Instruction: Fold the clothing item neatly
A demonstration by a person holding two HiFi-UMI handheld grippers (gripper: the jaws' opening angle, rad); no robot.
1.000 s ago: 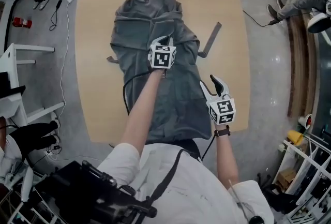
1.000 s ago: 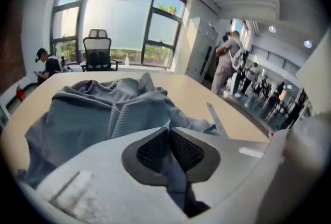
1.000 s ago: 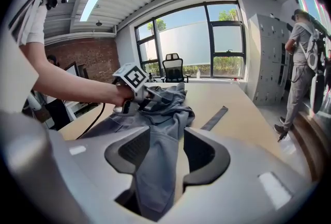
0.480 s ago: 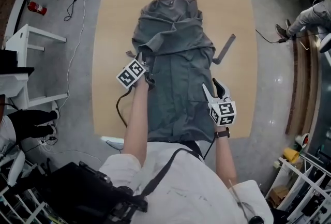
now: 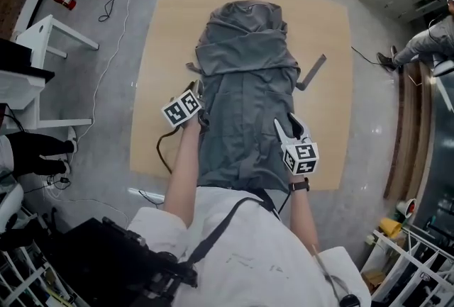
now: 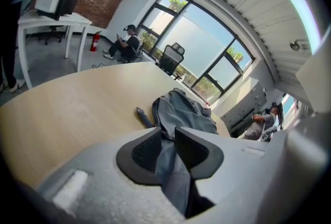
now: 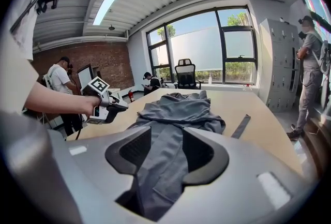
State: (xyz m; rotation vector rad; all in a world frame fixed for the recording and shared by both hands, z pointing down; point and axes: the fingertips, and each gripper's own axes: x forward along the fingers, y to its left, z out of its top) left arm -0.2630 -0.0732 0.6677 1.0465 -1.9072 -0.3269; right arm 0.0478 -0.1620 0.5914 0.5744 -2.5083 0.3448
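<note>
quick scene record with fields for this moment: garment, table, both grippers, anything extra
garment: grey, laid lengthwise down the table, sides folded inward
table: light wood
left gripper: at the garment's left edge, jaws opening, fabric between them
right gripper: at the garment's right edge nearer the person, jaws apart over the fabric
strap: dark, flat on the table, right of the garment

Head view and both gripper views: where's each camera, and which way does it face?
Head view: on the head, facing steeply down at garment on table; both forearms, left tool, right tool show.
Left gripper view: on left tool, along its opening jaws, garment between them, toward windows.
Right gripper view: on right tool, over garment toward windows; its open jaws, left tool show.
Shared: garment, in all three.
</note>
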